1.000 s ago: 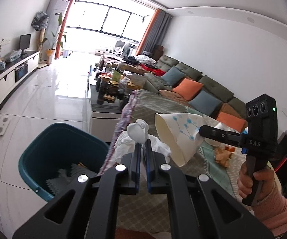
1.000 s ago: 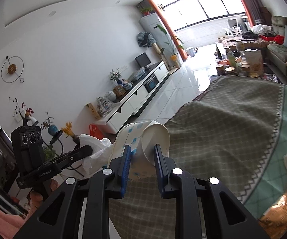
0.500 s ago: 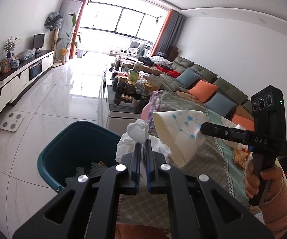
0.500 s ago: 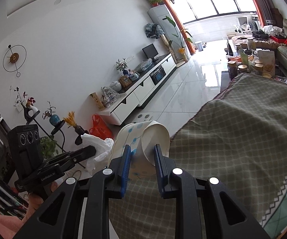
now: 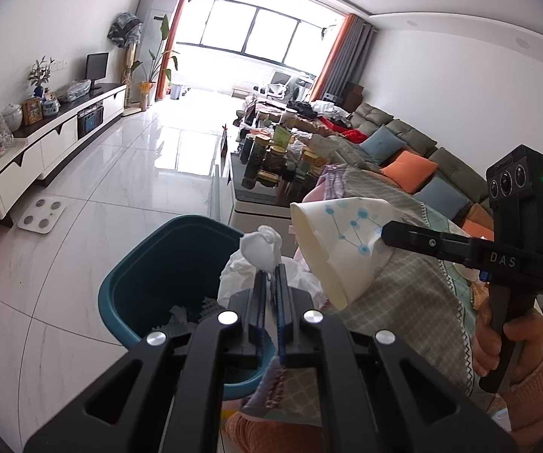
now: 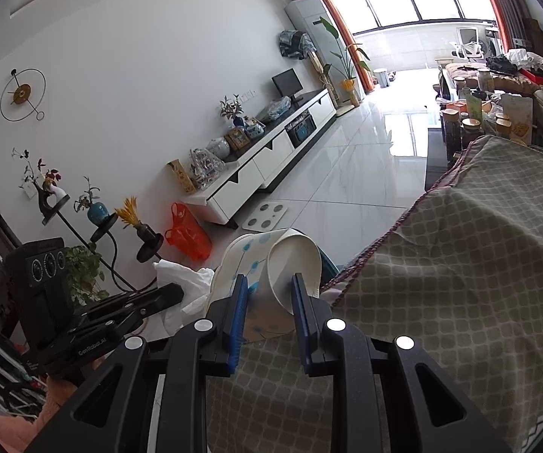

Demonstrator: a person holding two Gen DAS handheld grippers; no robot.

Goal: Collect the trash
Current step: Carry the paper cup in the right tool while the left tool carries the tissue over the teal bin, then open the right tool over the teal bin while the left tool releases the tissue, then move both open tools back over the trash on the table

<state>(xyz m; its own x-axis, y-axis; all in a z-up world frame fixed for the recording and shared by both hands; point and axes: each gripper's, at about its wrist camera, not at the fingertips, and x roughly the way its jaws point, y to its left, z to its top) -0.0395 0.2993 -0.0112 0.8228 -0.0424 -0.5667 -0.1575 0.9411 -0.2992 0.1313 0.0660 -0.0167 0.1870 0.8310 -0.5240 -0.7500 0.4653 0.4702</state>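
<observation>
a teal bin (image 5: 150, 283) stood on the white floor at the left, scraps in its bottom. over its near rim the left gripper (image 5: 270, 287) was clamped on a crumpled white tissue (image 5: 262, 251). just to the right, the right gripper (image 6: 269, 296) pinched a squashed paper cup (image 6: 267, 264) above the edge of the checked cloth (image 6: 460, 264).

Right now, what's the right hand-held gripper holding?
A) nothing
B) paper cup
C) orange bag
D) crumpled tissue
B: the right hand-held gripper pinches the squashed paper cup between its blue pads; the tissue is in the left hand-held gripper, above the bin.
</observation>
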